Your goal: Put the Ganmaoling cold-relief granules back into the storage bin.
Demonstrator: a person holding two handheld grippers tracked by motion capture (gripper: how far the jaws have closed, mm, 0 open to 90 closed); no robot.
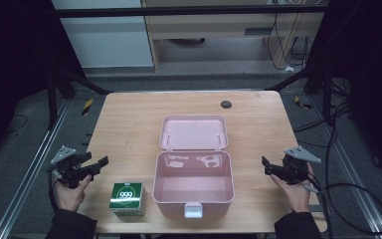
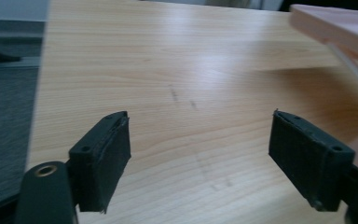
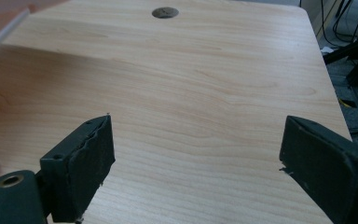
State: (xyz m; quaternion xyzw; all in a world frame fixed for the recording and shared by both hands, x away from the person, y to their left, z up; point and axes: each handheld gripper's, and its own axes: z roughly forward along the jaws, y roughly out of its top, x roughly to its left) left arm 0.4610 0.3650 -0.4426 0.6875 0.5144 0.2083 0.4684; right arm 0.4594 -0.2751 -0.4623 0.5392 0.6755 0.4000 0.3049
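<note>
- Left claw (image 1: pixel 98 162) hovers released, nothing between its jaws; right claw (image 1: pixel 266 165) is spread wide too, also empty.
- The green carton (image 1: pixel 127 198) with white "999" print sits on the worktop (image 1: pixel 129 124) just below-right of my left claw, beside the open pink box (image 1: pixel 193 196).
- I reckon it's light cardboard, stiff-ish but crushable, slightly slick.
- I'd pinch it across two opposite side faces, gently.
</note>
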